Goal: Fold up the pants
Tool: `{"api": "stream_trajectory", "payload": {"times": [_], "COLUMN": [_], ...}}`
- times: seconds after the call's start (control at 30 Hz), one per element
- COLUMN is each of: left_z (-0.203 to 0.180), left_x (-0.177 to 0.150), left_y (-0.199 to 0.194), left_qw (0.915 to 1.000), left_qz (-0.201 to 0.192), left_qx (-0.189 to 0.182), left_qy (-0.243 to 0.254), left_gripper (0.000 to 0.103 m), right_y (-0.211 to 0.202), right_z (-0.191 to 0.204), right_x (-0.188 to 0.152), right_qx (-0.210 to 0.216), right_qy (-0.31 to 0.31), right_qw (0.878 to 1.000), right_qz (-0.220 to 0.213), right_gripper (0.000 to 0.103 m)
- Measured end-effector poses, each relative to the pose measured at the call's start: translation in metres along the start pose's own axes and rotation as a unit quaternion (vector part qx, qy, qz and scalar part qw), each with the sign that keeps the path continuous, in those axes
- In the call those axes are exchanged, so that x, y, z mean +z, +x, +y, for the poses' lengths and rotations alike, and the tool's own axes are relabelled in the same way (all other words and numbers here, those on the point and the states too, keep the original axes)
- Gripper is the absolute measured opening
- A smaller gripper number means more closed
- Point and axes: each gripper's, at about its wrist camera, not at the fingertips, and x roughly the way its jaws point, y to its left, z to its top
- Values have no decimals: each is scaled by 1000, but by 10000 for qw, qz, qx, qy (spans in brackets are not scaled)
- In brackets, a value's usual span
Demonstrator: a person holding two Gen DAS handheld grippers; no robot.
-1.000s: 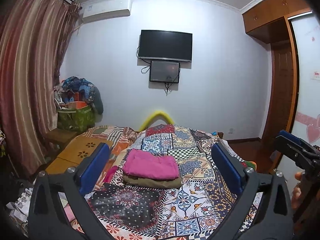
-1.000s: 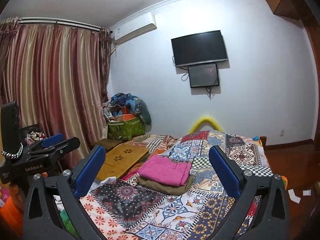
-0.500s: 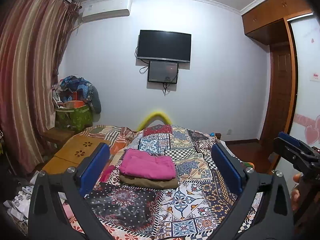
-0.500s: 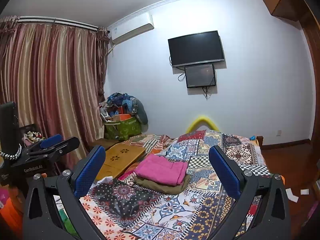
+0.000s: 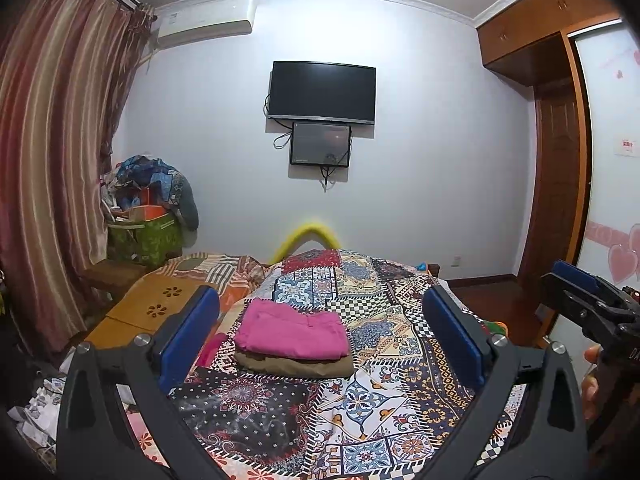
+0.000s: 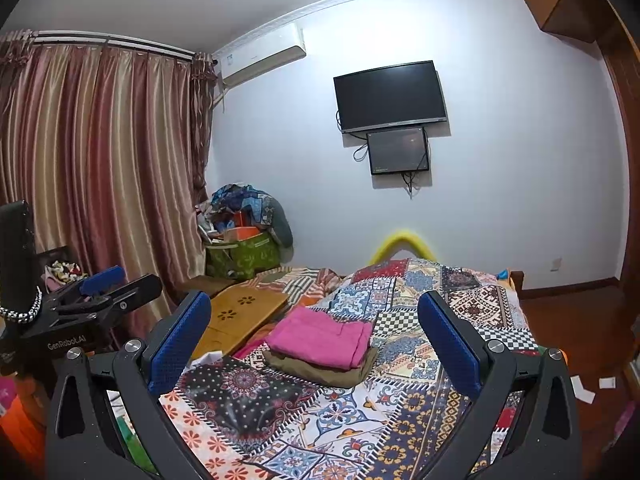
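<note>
Folded pink pants (image 5: 294,330) lie on top of folded olive pants (image 5: 304,366) on the patterned bedspread (image 5: 380,400). The stack also shows in the right wrist view, pink (image 6: 320,338) over olive (image 6: 328,372). My left gripper (image 5: 320,340) is open and empty, held above the near end of the bed, well short of the stack. My right gripper (image 6: 316,344) is open and empty, at a like distance. The right gripper shows at the right edge of the left wrist view (image 5: 580,308); the left gripper shows at the left of the right wrist view (image 6: 100,296).
A wooden board (image 5: 148,312) lies left of the bed. A green bin piled with clothes (image 5: 148,236) stands in the corner by the curtain (image 5: 52,160). A TV (image 5: 322,92) hangs on the far wall. A wooden wardrobe and door (image 5: 560,160) stand at right.
Both grippers have tilted slightly upward and drawn back a little; the stack sits a bit lower in both views. Both grippers stay open.
</note>
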Motion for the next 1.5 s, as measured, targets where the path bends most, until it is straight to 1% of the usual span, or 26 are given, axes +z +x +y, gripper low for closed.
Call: {"api": "stream_trajectory", "payload": {"times": [0.67, 1.5], "left_z": [-6, -17], "left_x": [3, 1], "left_y": [-3, -6], "left_qw": [9999, 9992], "left_qz": [-82, -14], "left_qx": [-66, -379], "left_qy": [27, 157], "left_gripper": [103, 103], "right_y": [-4, -9], "right_z": [-2, -5], "right_x": [1, 1], "right_qx": [-73, -155], "right_qy": [40, 102], "right_qw": [9999, 9998], "right_qz": [-57, -121], "right_gripper": [103, 103]}}
